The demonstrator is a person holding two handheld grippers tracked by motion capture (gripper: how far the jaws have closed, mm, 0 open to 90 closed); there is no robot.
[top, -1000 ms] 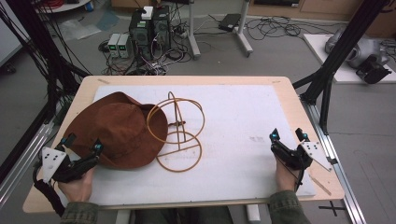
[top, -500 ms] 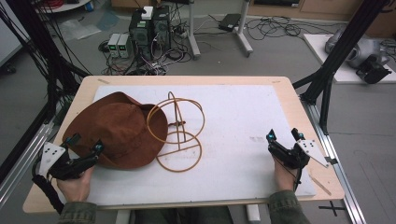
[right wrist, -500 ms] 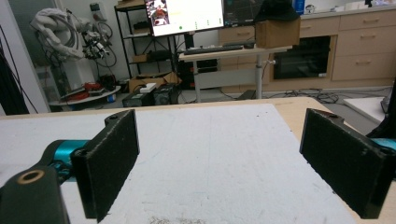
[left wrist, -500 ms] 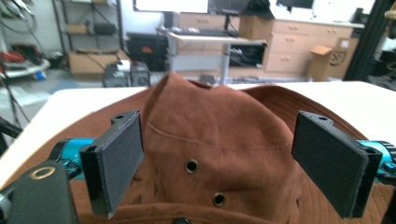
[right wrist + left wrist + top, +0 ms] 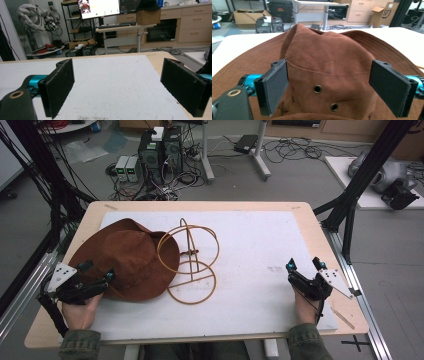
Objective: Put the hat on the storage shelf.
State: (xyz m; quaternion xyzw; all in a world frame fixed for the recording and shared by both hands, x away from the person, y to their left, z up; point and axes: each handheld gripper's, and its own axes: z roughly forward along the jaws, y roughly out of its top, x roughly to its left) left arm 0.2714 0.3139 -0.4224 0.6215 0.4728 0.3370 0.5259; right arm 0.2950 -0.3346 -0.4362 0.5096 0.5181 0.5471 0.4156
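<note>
Since the earlier pictures the left claw (image 5: pixel 97 274) has edged forward and inward toward the brown hat (image 5: pixel 125 257), while the right claw (image 5: pixel 303 268) has barely shifted, if at all, on the far right of the tabletop (image 5: pixel 310 227).

Nearest the person, the left claw (image 5: pixel 329 85) stands with its jaws wide apart, one pad on each side of the hat's crown (image 5: pixel 324 62). From its own camera the pads look level with the crown's lower wall, just above the two metal eyelets (image 5: pixel 317 88), but I cannot tell whether either pad touches the cloth; it holds nothing yet. The right claw (image 5: pixel 117 85) is equally wide apart, with bare white mat between its jaws, holding and touching nothing.

The hat lies on the left of the tabletop, its brim spread flat and its right edge overlapping the wire hat stand (image 5: pixel 192 265), one ring of which lies over the brim.

Risks, as I judge them: the crown is soft, so a closing claw may only pinch a fold and let the hat sag or slip when lifted. Because the stand's ring and the brim are interlocked, pulling the hat could drag or tip the light stand. A claw closed too low could catch the brim against the mat instead of the crown.
</note>
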